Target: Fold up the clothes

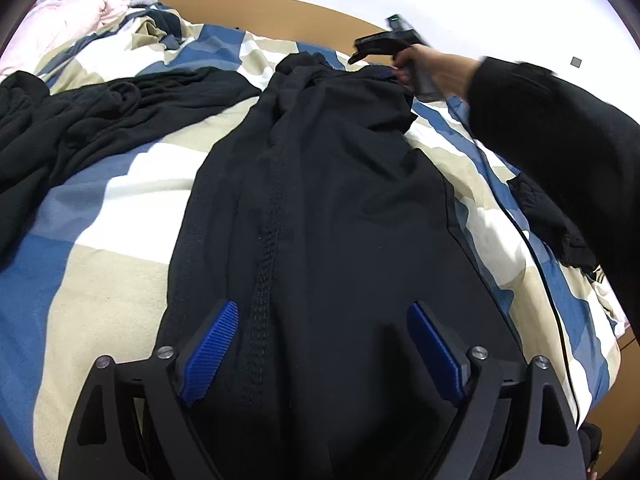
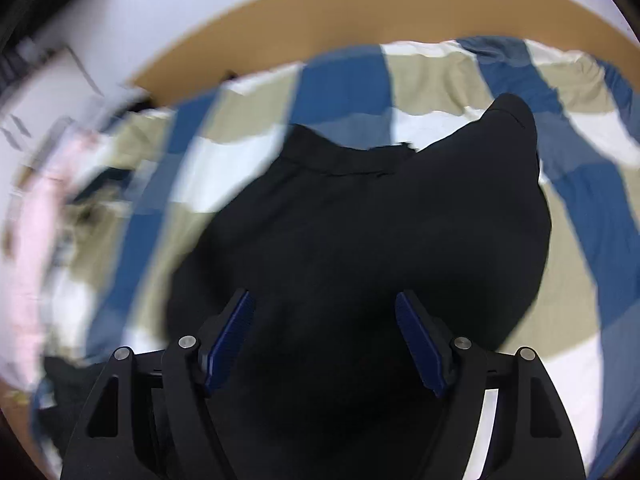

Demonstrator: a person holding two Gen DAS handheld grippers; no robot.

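The black garment (image 1: 320, 208) lies spread lengthwise on the checked duvet (image 1: 100, 292) of the bed, placed flat so that it can be folded end over end. Its long axis runs from the left gripper (image 1: 320, 344) at the near end toward the wooden headboard (image 1: 256, 12) at the far end, with a stitched centre seam (image 1: 268, 248) following that axis. The left gripper hovers over the near end with its blue pads (image 1: 212, 348) spread apart, straddling the seam and pinching nothing. The right gripper (image 2: 324, 340) is positioned over the far end, nearest the headboard, where the cloth is bunched and one corner (image 2: 516, 120) stands up; its jaws are likewise spread, with fabric beneath but not clamped. This stance probably prepares a grasp at each end. A second dark garment (image 1: 80, 120) lies crumpled to the left of the black garment, well clear of both grippers.
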